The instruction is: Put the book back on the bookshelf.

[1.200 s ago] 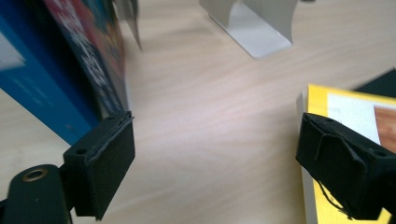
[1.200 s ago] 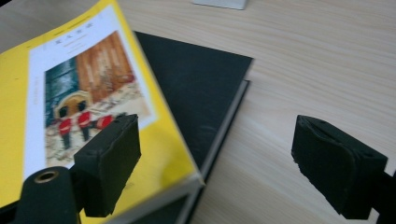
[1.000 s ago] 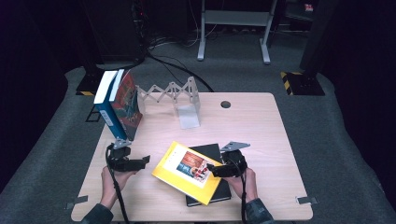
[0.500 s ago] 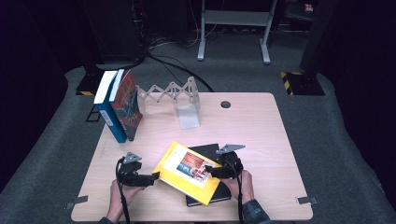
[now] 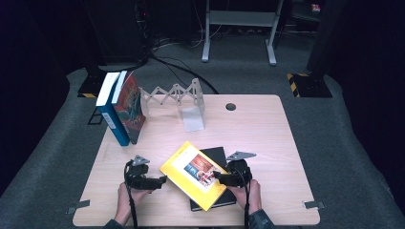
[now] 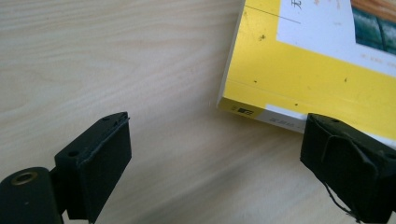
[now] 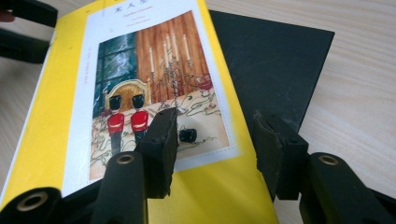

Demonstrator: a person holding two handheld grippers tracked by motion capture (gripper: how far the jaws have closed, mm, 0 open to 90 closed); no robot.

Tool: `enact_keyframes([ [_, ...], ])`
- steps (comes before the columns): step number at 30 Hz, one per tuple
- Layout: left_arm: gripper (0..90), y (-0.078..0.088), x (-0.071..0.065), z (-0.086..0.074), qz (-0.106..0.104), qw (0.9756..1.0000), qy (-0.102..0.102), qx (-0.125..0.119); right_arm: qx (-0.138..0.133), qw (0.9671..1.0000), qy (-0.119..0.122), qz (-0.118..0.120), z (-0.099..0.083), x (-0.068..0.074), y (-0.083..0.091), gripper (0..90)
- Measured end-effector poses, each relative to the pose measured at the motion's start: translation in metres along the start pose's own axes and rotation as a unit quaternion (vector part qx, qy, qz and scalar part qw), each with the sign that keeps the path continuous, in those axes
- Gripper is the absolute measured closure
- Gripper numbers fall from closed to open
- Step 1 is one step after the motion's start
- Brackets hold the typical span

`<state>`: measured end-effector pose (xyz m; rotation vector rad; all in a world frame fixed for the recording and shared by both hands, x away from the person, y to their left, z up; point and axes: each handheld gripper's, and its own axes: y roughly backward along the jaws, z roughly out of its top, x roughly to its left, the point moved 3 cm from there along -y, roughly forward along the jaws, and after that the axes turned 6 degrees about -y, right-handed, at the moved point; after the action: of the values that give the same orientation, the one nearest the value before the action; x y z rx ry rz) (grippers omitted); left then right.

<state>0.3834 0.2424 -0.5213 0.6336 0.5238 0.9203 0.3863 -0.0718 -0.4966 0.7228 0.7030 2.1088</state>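
A yellow book (image 5: pixel 193 174) with a picture on its cover lies askew on a black book (image 5: pixel 218 153) near the front of the wooden table (image 5: pixel 267 143). My right gripper (image 5: pixel 217 176) is at the yellow book's right edge. In the right gripper view its jaws (image 7: pixel 215 135) have just been closing and are shut on that edge of the yellow book (image 7: pixel 70 93), with the black book (image 7: pixel 271 60) behind. My left gripper (image 5: pixel 160 181) is open just left of the book's near-left corner. In the left gripper view that corner (image 6: pixel 303 70) lies by the right jaw, and only bare table sits between the jaws (image 6: pixel 215 154).
Two books (image 5: pixel 119 112) stand upright at the table's back left. Beside them stretches a white folding rack (image 5: pixel 174 93) with a flat end plate (image 5: pixel 193 119). A cable hole (image 5: pixel 230 106) sits near the back edge. A person's hands hold both grippers at the front edge.
My left gripper has come down and to the right, up to the yellow book's corner. The right gripper stayed at the book's right edge and its jaws closed on it.
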Motion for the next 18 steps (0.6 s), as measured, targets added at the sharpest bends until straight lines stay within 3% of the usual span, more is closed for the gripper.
enact_keyframes([
  [6,10.3,-0.013,0.004,0.021,-0.008,1.0000,0.001,-0.001,-0.001,0.9999,-0.014,0.004,-0.006,0.003,0.004,52.4],
  [11,11.5,-0.024,0.009,0.033,-0.021,0.9996,0.021,-0.003,-0.002,0.9997,-0.024,0.007,-0.009,0.005,0.006,52.0],
  [13,11.5,-0.023,0.008,0.035,-0.048,0.9984,0.028,-0.006,0.000,0.9996,-0.025,0.012,-0.009,0.004,0.006,51.3],
  [17,11.9,-0.026,0.002,0.037,-0.067,0.9971,0.034,-0.010,0.004,0.9996,-0.025,0.012,-0.007,0.002,0.004,47.8],
  [18,11.9,-0.032,-0.002,0.038,-0.082,0.9956,0.046,-0.006,0.004,0.9996,-0.024,0.014,-0.006,0.004,0.002,49.3],
])
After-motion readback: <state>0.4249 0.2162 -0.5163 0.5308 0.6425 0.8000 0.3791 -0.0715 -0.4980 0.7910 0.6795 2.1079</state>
